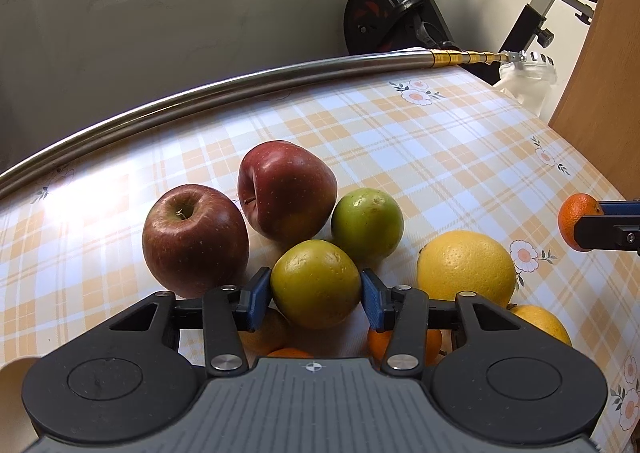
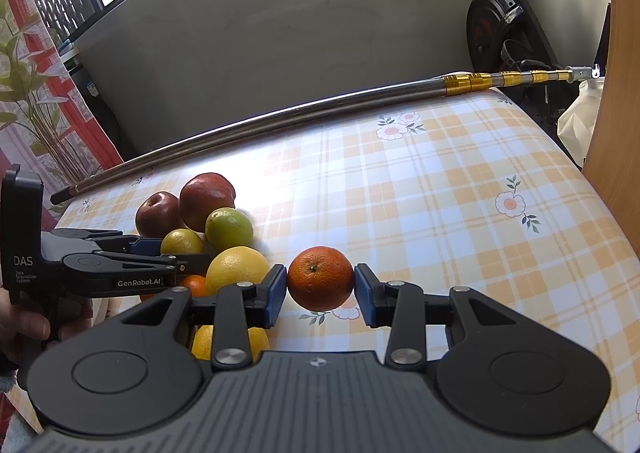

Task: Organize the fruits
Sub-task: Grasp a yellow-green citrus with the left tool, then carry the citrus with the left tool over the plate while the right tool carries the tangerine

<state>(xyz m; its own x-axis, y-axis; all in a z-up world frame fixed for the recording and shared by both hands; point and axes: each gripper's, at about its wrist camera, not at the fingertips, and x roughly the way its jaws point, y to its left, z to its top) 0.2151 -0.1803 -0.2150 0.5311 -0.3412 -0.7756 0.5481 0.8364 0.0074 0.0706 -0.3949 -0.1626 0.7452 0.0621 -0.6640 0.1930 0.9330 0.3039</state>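
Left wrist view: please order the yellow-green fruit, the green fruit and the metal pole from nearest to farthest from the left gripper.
1. Yellow-green fruit, between the left gripper pads.
2. Green fruit, just behind, slightly right.
3. Metal pole, along the table's far edge.

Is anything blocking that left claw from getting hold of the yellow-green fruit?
No. The left gripper already has its blue pads on either side of the yellow-green fruit, nothing between. The red apple and big yellow citrus only crowd its sides.

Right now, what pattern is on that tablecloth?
Orange-and-white plaid tablecloth with small printed flowers, clearest in the right wrist view.
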